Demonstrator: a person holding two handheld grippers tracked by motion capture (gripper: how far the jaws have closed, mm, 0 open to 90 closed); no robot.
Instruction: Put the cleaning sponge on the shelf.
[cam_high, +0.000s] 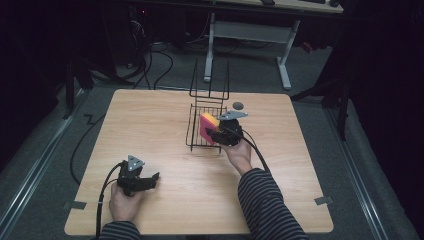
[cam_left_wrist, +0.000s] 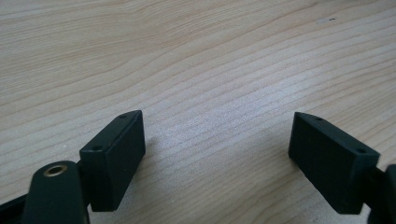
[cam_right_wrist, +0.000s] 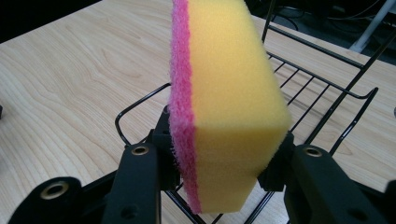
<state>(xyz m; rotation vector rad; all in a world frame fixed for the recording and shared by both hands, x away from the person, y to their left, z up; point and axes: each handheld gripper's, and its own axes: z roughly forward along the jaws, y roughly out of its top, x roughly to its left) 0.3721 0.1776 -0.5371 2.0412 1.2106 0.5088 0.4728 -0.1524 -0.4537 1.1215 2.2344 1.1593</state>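
A yellow sponge (cam_right_wrist: 233, 93) with a pink scouring side is clamped upright between the jaws of my right gripper (cam_right_wrist: 224, 158). In the high view that sponge (cam_high: 207, 123) is held over the near end of a black wire rack (cam_high: 197, 125) at the table's middle, with my right gripper (cam_high: 216, 131) shut on it. My left gripper (cam_high: 152, 179) rests low near the table's front left. Its jaws (cam_left_wrist: 219, 149) stand wide apart above bare wood with nothing between them.
The wooden table (cam_high: 150, 120) holds the wire rack, whose tall back loops (cam_high: 210, 80) rise at the far side. A small dark object (cam_high: 238, 105) lies just right of the rack. Cables trail off the table's left edge.
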